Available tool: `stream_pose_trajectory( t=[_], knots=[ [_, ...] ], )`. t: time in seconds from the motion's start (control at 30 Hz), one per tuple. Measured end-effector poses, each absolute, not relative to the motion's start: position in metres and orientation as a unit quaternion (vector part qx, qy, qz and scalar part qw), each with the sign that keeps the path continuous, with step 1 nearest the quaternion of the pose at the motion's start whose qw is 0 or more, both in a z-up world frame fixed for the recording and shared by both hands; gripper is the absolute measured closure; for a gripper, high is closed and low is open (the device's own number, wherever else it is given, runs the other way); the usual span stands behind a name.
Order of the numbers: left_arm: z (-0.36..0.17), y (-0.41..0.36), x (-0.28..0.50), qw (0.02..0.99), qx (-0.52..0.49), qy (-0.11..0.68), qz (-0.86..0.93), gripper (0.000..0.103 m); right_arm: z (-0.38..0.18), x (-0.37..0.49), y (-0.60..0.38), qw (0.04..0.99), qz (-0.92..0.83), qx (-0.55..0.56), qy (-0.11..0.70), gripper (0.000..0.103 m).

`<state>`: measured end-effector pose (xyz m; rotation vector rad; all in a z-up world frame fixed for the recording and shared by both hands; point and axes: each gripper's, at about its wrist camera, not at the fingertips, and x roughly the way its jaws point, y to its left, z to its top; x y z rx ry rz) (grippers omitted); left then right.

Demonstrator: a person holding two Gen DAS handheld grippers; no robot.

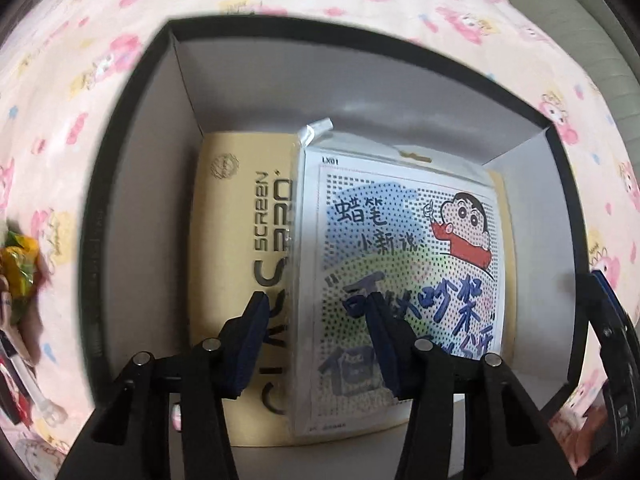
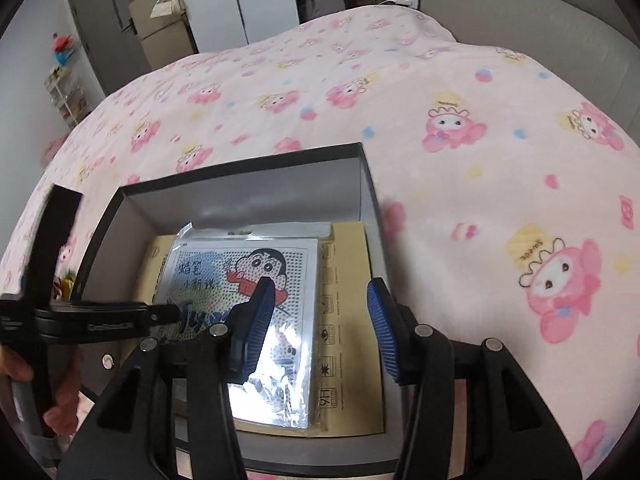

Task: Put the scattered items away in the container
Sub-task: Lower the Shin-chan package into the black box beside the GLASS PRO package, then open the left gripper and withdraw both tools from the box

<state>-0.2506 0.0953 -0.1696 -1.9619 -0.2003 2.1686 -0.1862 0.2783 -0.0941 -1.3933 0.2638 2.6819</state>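
Observation:
A black box (image 1: 132,184) with white inner walls stands on the bed; it also shows in the right wrist view (image 2: 368,200). Inside lies a tan flat package (image 1: 236,216) printed "SCREEN", and on top of it a cartoon sticker sheet in a clear sleeve (image 1: 404,248), also seen from the right (image 2: 248,280). My left gripper (image 1: 316,344) is open and empty above the box. My right gripper (image 2: 320,328) is open and empty over the box's right side. A yellow-green wrapped item (image 1: 18,268) lies on the bed left of the box.
The pink cartoon blanket (image 2: 460,128) covers the bed around the box. More small items (image 1: 16,380) lie at the left edge. The left gripper's body (image 2: 80,316) reaches in from the left. A grey headboard (image 2: 540,12), cupboards and cartons stand behind.

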Motion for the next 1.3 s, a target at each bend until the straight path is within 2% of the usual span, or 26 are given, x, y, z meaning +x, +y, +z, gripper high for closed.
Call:
stream_pose_trajectory(
  t=[0.1, 0.23, 0.4, 0.67, 0.77, 0.93, 1.1, 1.3],
  knots=[
    [-0.170, 0.111, -0.248, 0.113, -0.665, -0.059, 0.736, 0.057, -0.095, -0.184, 0.283, 0.030, 0.879, -0.465, 0.102, 0.054],
    [-0.171, 0.133, -0.240, 0.196, -0.670, -0.094, 0.710, 0.057, -0.096, -0.188, 0.274, 0.016, 0.880, -0.465, 0.095, 0.054],
    [-0.154, 0.108, -0.236, 0.158, -0.629, -0.126, 0.750, 0.061, -0.104, -0.189, 0.263, -0.006, 0.872, -0.482, 0.086, 0.055],
    [-0.165, 0.116, -0.255, 0.138, -0.648, -0.131, 0.737, 0.067, -0.123, -0.196, 0.246, -0.026, 0.849, -0.522, 0.079, 0.056],
    [-0.165, 0.118, -0.265, 0.144, -0.651, -0.160, 0.728, 0.067, -0.125, -0.195, 0.253, -0.028, 0.845, -0.525, 0.098, 0.056],
    [-0.165, 0.141, -0.273, 0.142, -0.672, -0.123, 0.716, 0.066, -0.138, -0.201, 0.253, -0.050, 0.825, -0.551, 0.116, 0.056],
    [-0.156, 0.122, -0.278, 0.155, -0.668, -0.172, 0.708, 0.065, -0.140, -0.199, 0.253, -0.051, 0.822, -0.556, 0.118, 0.055],
    [-0.162, 0.136, -0.288, 0.157, -0.683, -0.160, 0.695, 0.065, -0.146, -0.200, 0.249, -0.054, 0.814, -0.568, 0.112, 0.055]
  ],
)
